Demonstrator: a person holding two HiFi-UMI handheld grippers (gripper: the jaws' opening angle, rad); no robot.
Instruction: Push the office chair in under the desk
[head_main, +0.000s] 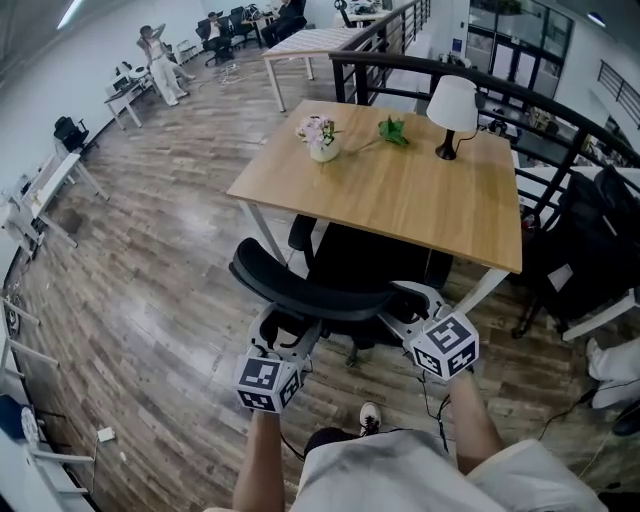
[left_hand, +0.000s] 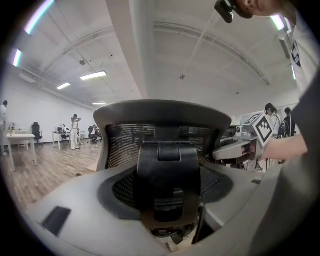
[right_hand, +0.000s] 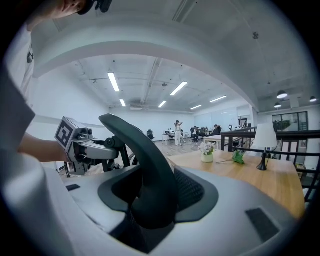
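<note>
Left gripper (head_main: 283, 338): jaws clamped on the left end of the office chair (head_main: 330, 272) backrest rim. Chair seat lies partly beneath the near edge of the desk (head_main: 400, 195), with the backrest nearer. Right gripper (head_main: 408, 318): jaws wide, clamped on the rim's right end.

The office chair (head_main: 305, 288) has black mesh in a matt plastic frame. The surface (head_main: 400, 195) is smooth pale wood. The floor (head_main: 150, 290) is darker wooden planks.
</note>
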